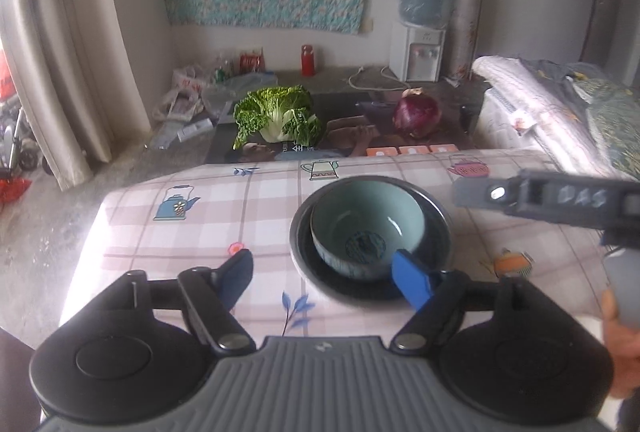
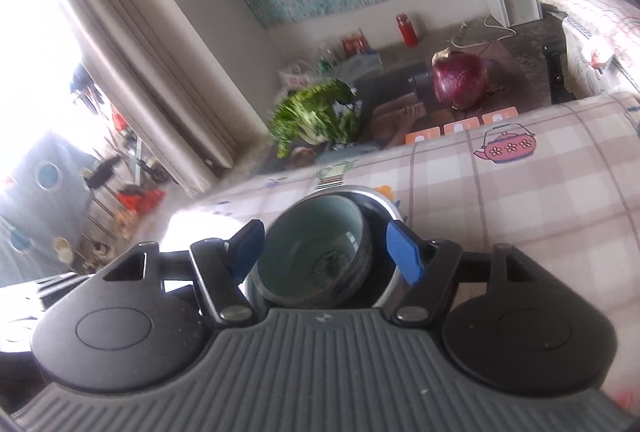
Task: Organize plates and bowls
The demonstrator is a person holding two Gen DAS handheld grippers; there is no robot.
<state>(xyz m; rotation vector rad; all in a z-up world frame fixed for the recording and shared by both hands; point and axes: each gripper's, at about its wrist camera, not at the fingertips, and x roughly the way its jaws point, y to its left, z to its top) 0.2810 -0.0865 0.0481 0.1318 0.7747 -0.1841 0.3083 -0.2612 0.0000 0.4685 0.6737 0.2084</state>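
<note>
Bowl sits nested in the plate on the counter, so both tools, left and right, are wide and empty, stacking looks done.

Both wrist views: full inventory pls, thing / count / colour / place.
bowl: 1, pale teal, sitting in the plate
plate: 1, dark, on the table
tablecloth: 1, pink check with teapots, covers the table
cabbage: 1, green, beyond the table
red onion: 1, purple, right of the cabbage
water dispenser: 1, white, back wall
red bottle: 1, back wall
left gripper: black, blue pads, open
right gripper: same, open around the bowl
</note>
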